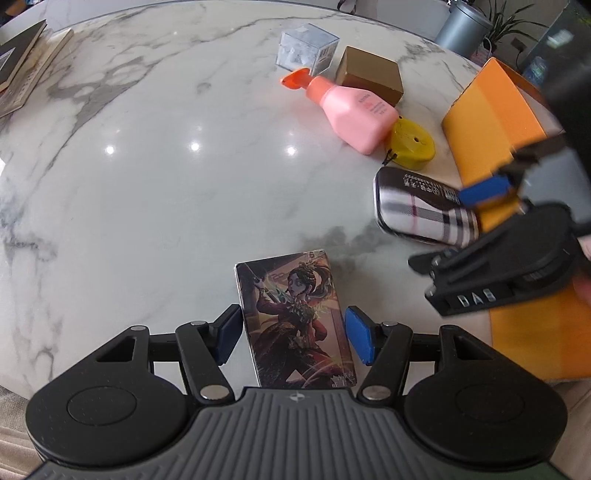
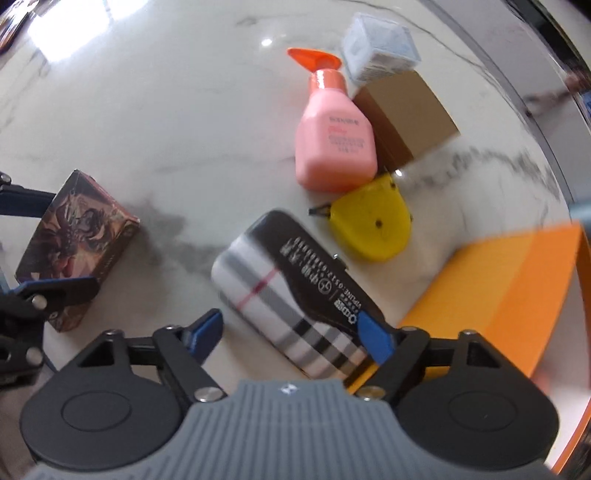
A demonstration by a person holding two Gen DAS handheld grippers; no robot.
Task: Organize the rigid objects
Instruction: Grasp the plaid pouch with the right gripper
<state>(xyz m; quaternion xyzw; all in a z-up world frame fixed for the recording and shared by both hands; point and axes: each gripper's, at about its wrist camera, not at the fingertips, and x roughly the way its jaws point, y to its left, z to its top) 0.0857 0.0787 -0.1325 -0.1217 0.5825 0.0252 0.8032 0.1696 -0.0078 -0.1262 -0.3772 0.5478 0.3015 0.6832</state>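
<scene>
A card box with a painted figure (image 1: 295,321) lies on the marble table (image 1: 147,184) between the open fingers of my left gripper (image 1: 293,334); the left pad seems to touch it, the right pad stands just apart. It also shows in the right wrist view (image 2: 74,251). A plaid glasses case (image 2: 295,291) lies between the open fingers of my right gripper (image 2: 291,332); it also shows in the left wrist view (image 1: 424,206). Beyond lie a pink bottle (image 2: 334,144), a yellow tape measure (image 2: 373,229), a brown box (image 2: 406,114) and a clear cube (image 2: 380,48).
An orange box (image 2: 498,295) stands at the right, close to the glasses case; it also shows in the left wrist view (image 1: 495,122). Books (image 1: 22,70) lie at the far left of the table. A grey bin (image 1: 461,26) and a plant stand beyond the table's far edge.
</scene>
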